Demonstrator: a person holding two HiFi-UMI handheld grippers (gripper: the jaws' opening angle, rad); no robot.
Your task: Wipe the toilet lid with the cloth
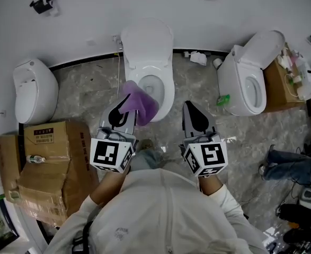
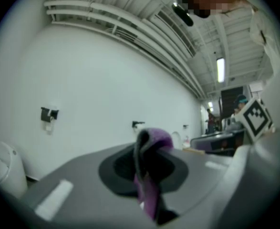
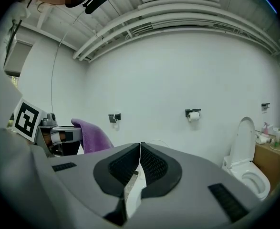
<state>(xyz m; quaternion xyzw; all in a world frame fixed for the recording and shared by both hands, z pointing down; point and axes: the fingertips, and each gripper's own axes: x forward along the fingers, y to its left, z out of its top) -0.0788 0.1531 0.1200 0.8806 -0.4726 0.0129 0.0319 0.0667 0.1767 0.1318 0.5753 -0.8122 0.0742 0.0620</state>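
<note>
Ahead of the nearer left gripper (image 1: 122, 110), which is pinching the cloth (image 1: 140, 103), the toilet lid (image 1: 147, 38) is seemingly standing raised; the right gripper (image 1: 193, 115) is holding its jaws pressed together, empty.

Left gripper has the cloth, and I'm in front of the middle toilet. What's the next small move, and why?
Probably push the left gripper forward so the purple cloth meets the raised lid. The cloth hangs over the bowl's front rim, short of the lid. The right gripper is shut and empty.
</note>
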